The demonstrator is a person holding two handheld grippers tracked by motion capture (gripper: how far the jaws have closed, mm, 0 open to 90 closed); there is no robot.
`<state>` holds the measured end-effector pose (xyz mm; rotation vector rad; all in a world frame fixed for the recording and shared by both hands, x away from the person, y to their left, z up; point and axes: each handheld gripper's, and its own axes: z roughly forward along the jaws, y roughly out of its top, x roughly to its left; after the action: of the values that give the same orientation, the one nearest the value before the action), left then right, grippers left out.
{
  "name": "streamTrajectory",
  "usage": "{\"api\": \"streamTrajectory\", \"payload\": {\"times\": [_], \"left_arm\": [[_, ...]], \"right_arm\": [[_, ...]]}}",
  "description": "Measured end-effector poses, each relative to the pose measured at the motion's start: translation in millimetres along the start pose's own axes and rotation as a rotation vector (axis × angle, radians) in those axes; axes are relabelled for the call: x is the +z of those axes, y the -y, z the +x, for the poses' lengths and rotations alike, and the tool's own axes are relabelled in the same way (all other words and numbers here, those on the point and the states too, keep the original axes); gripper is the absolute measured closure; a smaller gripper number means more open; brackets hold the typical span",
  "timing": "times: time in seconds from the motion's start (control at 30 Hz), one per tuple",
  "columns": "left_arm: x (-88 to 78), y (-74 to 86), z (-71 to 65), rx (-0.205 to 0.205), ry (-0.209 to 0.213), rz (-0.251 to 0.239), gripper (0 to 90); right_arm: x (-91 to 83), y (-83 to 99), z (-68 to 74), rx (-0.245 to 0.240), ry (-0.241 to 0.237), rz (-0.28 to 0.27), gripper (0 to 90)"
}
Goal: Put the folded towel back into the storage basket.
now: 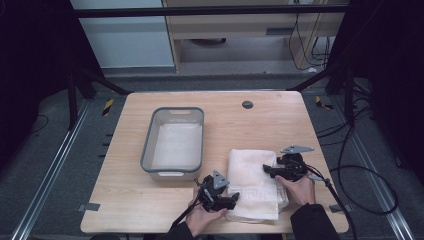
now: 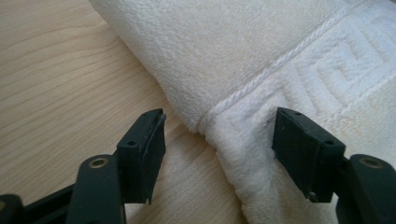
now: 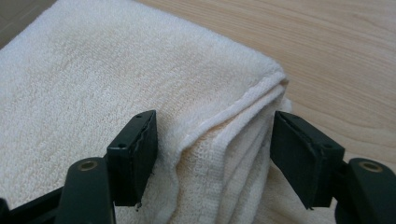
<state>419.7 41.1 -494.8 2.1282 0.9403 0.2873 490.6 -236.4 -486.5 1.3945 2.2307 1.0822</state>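
both grippers' fingers spread, straddling folded towel (image 1: 252,182) edges; grey bin (image 1: 175,142) just left, nothing blocking.

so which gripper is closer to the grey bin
Left. The left gripper sits at the towel's near left corner, just below the grey bin. The right gripper is at the towel's right edge, with the towel between it and the bin.

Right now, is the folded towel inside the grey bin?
No, the towel lies on the table to the right of the bin, between the two claws.
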Motion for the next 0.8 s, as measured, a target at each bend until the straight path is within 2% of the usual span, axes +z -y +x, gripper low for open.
{"api": "streamTrajectory", "payload": {"times": [0.2,0.43,0.6,0.63,0.67,0.8], "left_arm": [[2.7,0.5,-1.1,0.003,0.001,0.002,34.9],[5.5,0.2,3.8,-0.018,0.035,0.015,35.2],[7.4,-1.5,6.0,-0.028,0.074,0.027,40.3],[7.4,-1.8,5.7,-0.028,0.082,0.029,42.0],[7.2,-2.0,5.4,-0.029,0.091,0.031,48.0],[6.6,-2.4,4.2,-0.036,0.108,0.035,53.4]], "right_arm": [[3.0,0.1,-0.3,0.041,-0.017,0.03,36.1],[6.1,0.4,-2.7,0.065,-0.046,0.042,38.6],[6.6,0.5,-4.0,0.076,-0.073,0.045,44.4],[6.7,0.2,-4.3,0.079,-0.08,0.046,45.9],[6.6,-0.4,-4.3,0.094,-0.093,0.054,50.1],[6.2,-0.9,-3.9,0.11,-0.11,0.056,56.9]]}}
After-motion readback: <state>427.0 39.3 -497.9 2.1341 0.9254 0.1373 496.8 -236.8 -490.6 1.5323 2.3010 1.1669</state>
